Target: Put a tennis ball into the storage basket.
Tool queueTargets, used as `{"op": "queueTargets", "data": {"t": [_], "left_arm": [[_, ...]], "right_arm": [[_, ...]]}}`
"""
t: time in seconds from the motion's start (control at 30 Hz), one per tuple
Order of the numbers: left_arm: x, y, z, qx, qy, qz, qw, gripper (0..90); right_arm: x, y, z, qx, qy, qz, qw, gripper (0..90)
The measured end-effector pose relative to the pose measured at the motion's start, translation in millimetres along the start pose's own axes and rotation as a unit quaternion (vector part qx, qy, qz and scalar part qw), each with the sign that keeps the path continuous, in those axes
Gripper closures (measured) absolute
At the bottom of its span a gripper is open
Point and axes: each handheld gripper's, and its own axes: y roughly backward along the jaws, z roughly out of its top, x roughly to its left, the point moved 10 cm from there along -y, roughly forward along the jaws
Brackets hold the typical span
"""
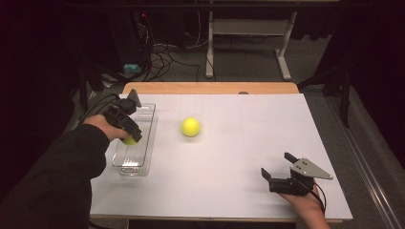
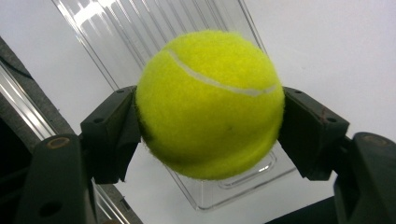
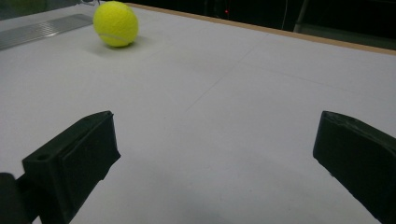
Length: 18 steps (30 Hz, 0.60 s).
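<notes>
Dark room; white table point(image 1: 229, 157) with a wooden far edge, cables and a desk frame on the floor beyond it.

Right gripper point(image 1: 281, 168): at the near right of the table, held low over the white surface, jaws wide apart with nothing between them. In the right gripper view, bare table lies ahead of the jaws; the loose ball point(image 3: 116, 23) sits far ahead and to their left, well apart.

Left gripper point(image 1: 130, 136): over the clear tray point(image 1: 149, 143) at the table's left side. Jaws clamped on a yellow tennis ball point(image 2: 210, 102), one pad on each side, seam facing the camera. Tray floor lies directly beyond the held ball.

Loose ball point(image 1: 190, 127): on the table right of the tray, apart from it.
</notes>
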Motion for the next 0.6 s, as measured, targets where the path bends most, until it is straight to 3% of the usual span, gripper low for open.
{"op": "queueTargets", "data": {"t": [0.4,0.6], "left_arm": [[14.4,-5.7,27.0,-0.006,0.027,0.004,0.9996,27.0],[18.6,-21.0,36.4,0.004,0.034,0.014,0.9993,26.8]], "right_arm": [[1.5,-1.1,-0.5,0.001,0.002,0.003,1.0000,0.3],[3.2,-1.9,-1.8,0.005,0.004,0.006,1.0000,0.5]]}}
